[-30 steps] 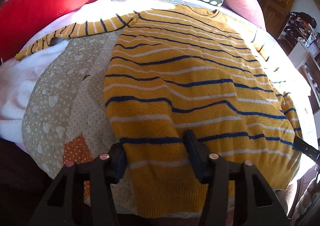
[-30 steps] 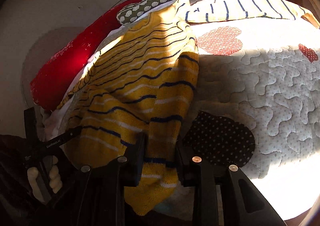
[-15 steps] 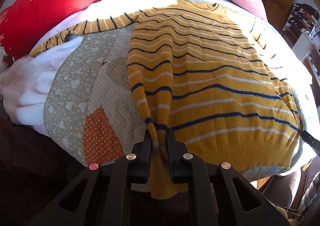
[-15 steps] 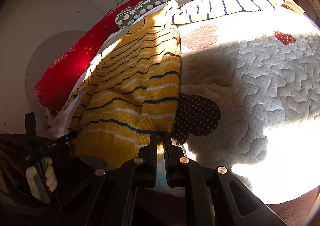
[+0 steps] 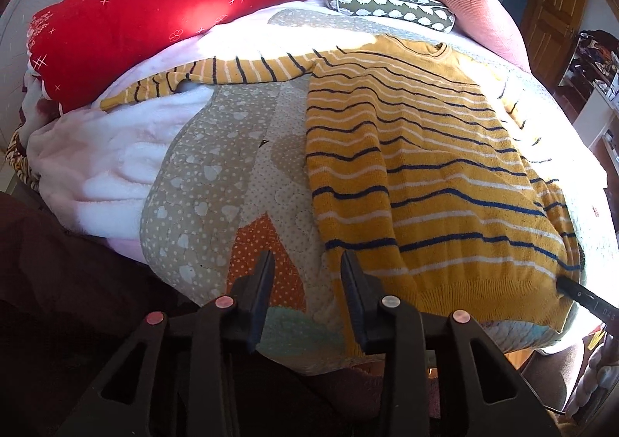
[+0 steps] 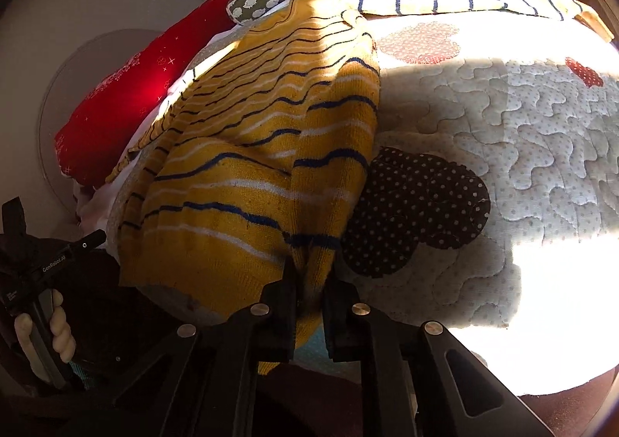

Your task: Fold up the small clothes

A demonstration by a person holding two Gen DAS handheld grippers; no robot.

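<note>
A mustard-yellow sweater (image 5: 433, 181) with navy and white stripes lies spread on a patchwork quilt (image 5: 216, 174) covering a bed, its ribbed hem hanging over the near edge and one sleeve stretched toward a red pillow (image 5: 154, 27) printed with white stars. The left gripper (image 5: 305, 282) hovers at the near edge of the quilt with its jaws parted and nothing between them; its right finger sits just beside the sweater's lower left corner. In the right wrist view, the right gripper (image 6: 309, 282) is closed to a narrow gap on a bunched fold of the sweater's hem at its lower right corner, beside a dark polka-dot patch (image 6: 418, 212) sewn into the quilt. The other tool's handle, at the left edge of that view, carries the lettering "GenRobot.AI"; smaller print below it is too small to read. In the left wrist view, a black bar at the right edge shows the letters "DAS". A green cushion (image 5: 387, 7) patterned with white shapes and a pink ribbed pillow (image 5: 472, 11) rest at the head of the bed. Strong sunlight washes out the quilt's right side.
</note>
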